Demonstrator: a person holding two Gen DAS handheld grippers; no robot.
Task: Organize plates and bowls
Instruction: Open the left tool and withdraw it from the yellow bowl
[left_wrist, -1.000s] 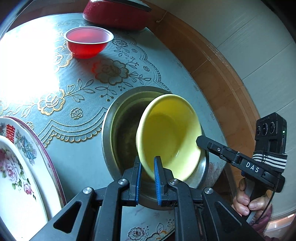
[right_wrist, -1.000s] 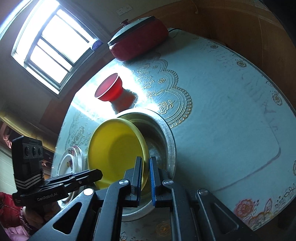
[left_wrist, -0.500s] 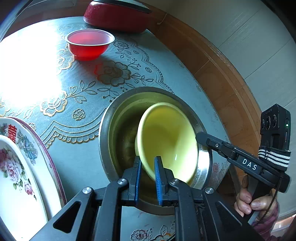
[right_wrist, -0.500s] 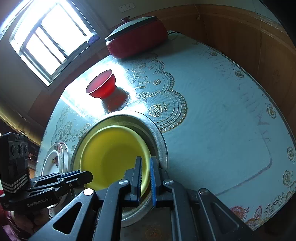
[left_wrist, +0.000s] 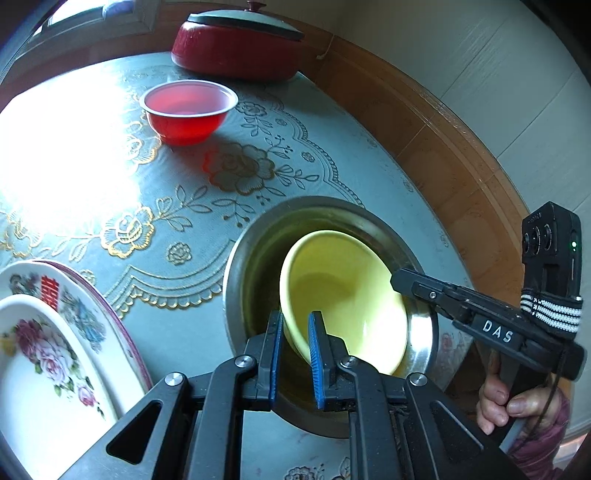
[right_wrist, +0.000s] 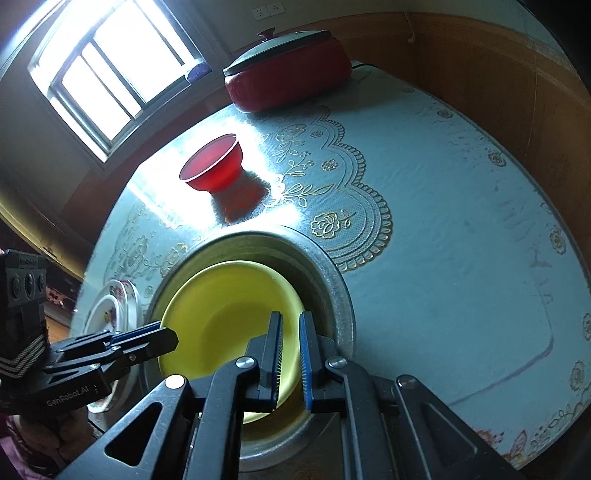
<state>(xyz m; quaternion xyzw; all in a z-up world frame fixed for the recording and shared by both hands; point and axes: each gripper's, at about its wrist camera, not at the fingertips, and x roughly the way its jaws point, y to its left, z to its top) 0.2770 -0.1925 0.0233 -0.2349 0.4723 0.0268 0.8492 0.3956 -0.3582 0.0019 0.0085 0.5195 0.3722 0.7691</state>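
The yellow bowl (left_wrist: 343, 299) is seen inside the wide steel basin (left_wrist: 255, 243), tilted rather than flat: its mouth is turned upward and toward the right gripper's side, and its round rim offers no long axis. Its near rim is held between the blue pads of the left gripper (left_wrist: 295, 354), whose jaws are narrowed onto it. In the right wrist view the opposite edge of the yellow bowl (right_wrist: 221, 310) is pinched in the same narrow way by the right gripper (right_wrist: 290, 358), and the steel basin (right_wrist: 332, 273) is shown ringing it closely. The bowl is plain, glossy and pale yellow, with a shallow flat floor and no pattern. The two flowered plates (left_wrist: 48, 339), one stacked on the other at the left edge of the table, are shown large in the left wrist view and only small and partly hidden in the right one (right_wrist: 110, 310). The window (right_wrist: 110, 70) is shown clearly only in the right wrist view. The red bowl (left_wrist: 188, 110) is seen upright on the patterned tablecloth (left_wrist: 229, 177), well apart from the basin, with the lidded red pot (left_wrist: 236, 48) behind it.
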